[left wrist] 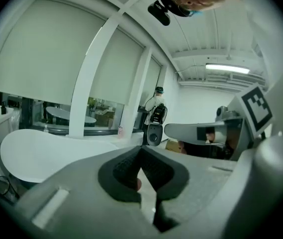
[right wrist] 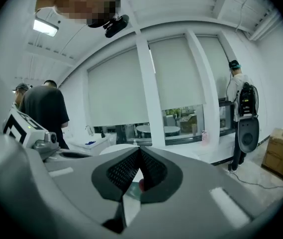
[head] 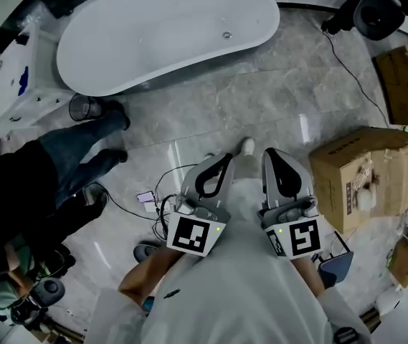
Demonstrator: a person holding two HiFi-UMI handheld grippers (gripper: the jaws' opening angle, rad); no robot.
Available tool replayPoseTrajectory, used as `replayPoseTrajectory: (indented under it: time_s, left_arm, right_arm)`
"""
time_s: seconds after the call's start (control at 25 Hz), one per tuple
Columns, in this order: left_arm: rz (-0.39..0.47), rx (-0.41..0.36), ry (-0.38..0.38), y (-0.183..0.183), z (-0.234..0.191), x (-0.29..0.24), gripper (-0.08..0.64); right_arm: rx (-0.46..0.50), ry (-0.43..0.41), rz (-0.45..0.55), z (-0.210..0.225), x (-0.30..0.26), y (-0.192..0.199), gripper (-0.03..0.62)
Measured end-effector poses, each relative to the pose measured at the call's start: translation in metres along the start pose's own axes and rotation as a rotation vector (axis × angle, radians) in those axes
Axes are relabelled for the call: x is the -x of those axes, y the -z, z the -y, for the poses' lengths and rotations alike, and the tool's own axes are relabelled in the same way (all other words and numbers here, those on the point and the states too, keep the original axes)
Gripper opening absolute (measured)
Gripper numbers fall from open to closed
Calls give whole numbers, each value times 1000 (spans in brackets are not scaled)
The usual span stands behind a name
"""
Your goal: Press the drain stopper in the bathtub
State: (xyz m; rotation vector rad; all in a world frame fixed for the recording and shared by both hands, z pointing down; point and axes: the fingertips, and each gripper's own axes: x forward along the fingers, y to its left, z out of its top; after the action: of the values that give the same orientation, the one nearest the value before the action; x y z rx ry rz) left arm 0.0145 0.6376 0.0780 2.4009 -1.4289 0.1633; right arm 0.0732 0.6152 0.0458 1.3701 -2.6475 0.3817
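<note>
Drain stopper: on the floor of the white bathtub, toward its right end.
Left gripper: well short of the bathtub, jaws clenched together, empty.
Right gripper: just beside it, equally far from the bathtub, also clenched, empty.
Cardboard box: on the floor, down-right of the bathtub.

Head camera: high over the floor, facing almost straight down. Both claws sit close under the lens, left claw near 6 o'clock, right claw just beside it. Bathtub far off at 11 o'clock.

Left claw camera: low, rides the claw, looks level along its own jaws across the room. Tub's white rim at 9 o'clock, the other claw close at 3 o'clock.

Right claw camera: also low and level, faces the window blinds. Left claw close at 9 o'clock.

Shared: tub in the head and left claw views. Blinds and the standing loudspeaker in both claw views.
</note>
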Motion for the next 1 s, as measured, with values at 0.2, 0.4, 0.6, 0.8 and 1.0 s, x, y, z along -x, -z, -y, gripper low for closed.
replayPoseTrajectory:
  time_s: [0.2, 0.4, 0.6, 0.8, 1.0]
  left_arm:
    - [3, -56, 57, -6, 22, -10, 3]
    - [-8, -75, 57, -12, 34, -48, 3]
    - [-11, -97, 22, -36, 47, -94, 3]
    - [-14, -105, -10, -38, 55, -131, 3]
    - [-27, -102, 1, -35, 71, -165, 3]
  right_arm:
    - [-64, 60, 49, 23, 11, -11, 5]
    - [-56, 88, 58, 63, 17, -11, 5]
    - [-74, 94, 65, 125, 7, -24, 5]
    - [-77, 94, 85, 165, 4, -30, 5]
    - [-83, 81, 78, 195, 4, -27, 6]
